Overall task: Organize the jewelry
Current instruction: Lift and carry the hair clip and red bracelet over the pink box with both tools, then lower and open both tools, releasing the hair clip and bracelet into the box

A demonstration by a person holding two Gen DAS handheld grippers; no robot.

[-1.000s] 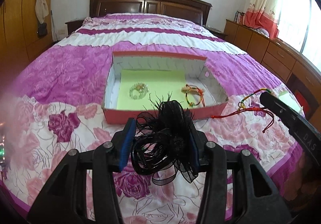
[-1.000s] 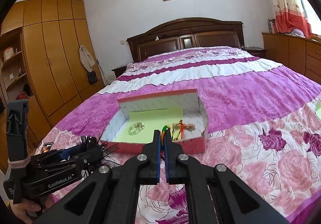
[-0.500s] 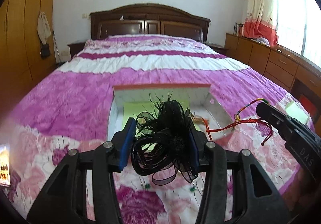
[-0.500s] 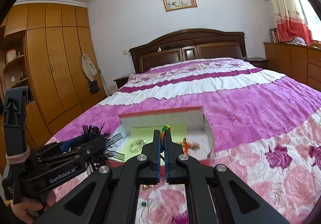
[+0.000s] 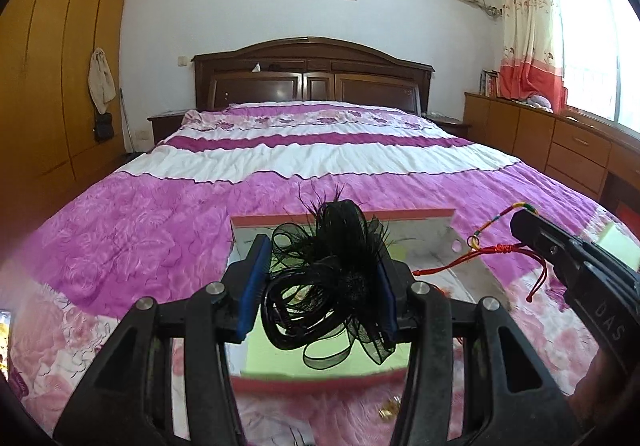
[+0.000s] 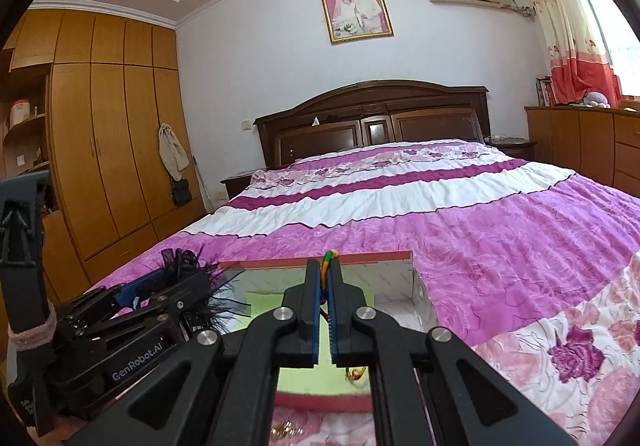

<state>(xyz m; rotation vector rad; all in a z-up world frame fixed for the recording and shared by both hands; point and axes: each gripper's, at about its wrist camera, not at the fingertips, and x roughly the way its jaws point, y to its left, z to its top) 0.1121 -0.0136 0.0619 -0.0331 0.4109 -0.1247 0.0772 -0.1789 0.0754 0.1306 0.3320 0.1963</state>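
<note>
Jewelry box [image 5: 400, 215] is sitting low at center frame on the purple bedspread [image 5: 160, 230]. We are clamping the black feathered hairpiece [image 5: 332, 278] in our left gripper [image 5: 320, 286] and pinching the red braided cord [image 6: 327, 266] in our right gripper [image 6: 324, 310], both above the box.

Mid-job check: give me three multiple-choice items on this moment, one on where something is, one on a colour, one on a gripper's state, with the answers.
1. Where is the open box?
A. on the bedspread
B. on the dresser
C. on the floor

2. What colour is the feathered hairpiece in the left gripper?
A. white
B. black
C. red

3. What is the right gripper doing?
A. open and empty
B. shut on a coloured cord bracelet
C. pressing on the pillow

Answers:
1 A, the box sits on the purple bedspread.
2 B, its feathers and ribbon are black.
3 B, the cord is pinched between the nearly closed fingers.
</note>
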